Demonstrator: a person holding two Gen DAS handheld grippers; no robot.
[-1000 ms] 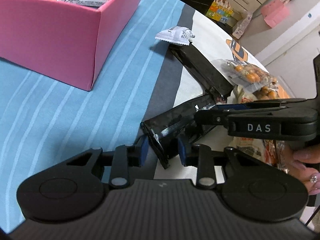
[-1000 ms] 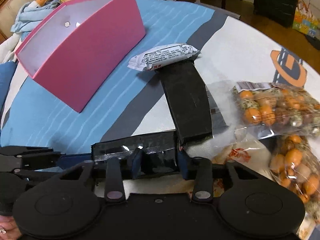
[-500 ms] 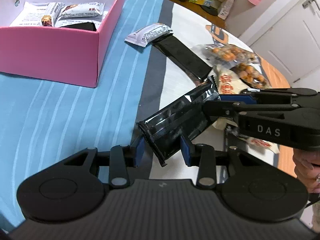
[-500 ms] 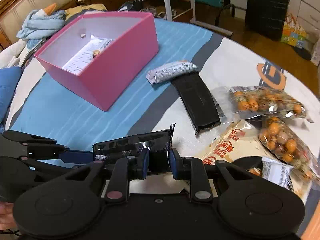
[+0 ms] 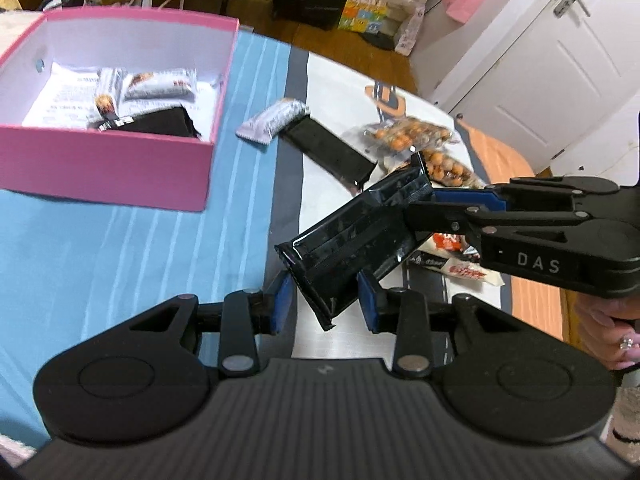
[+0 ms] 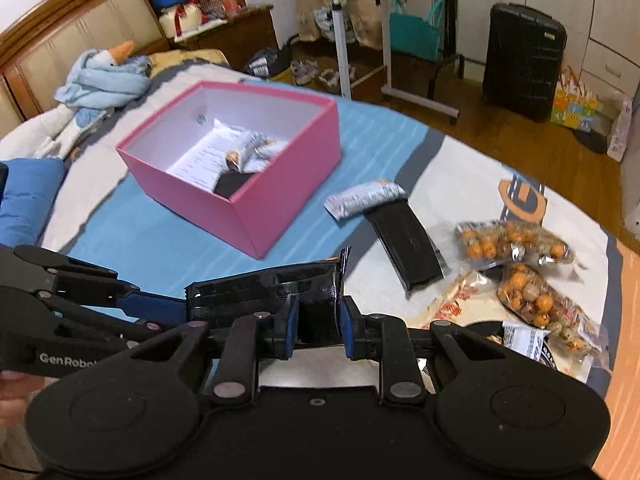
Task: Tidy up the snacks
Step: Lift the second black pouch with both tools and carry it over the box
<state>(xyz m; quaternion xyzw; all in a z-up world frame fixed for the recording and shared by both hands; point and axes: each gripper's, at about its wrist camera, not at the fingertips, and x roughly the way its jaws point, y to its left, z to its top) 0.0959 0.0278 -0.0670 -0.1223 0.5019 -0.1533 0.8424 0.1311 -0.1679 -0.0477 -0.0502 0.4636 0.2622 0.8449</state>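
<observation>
Both tools tilt steeply downward above the bed's striped blue cover (image 5: 100,248), sharing one glossy black snack pouch (image 5: 352,248) held clear of the cover: the right tool (image 6: 316,320), pressed together, pinches one end, while the left tool (image 5: 324,302) has its blue pads standing either side of the other end with a sliver of gap showing, so it looks spread rather than clamped. Beyond them the open pink box (image 6: 280,204) holds white wrapped bars and a dark packet; just beside it lie a silver bar (image 6: 362,198), a flat black packet (image 6: 408,244) and clear bags of orange snacks (image 6: 516,240).
</observation>
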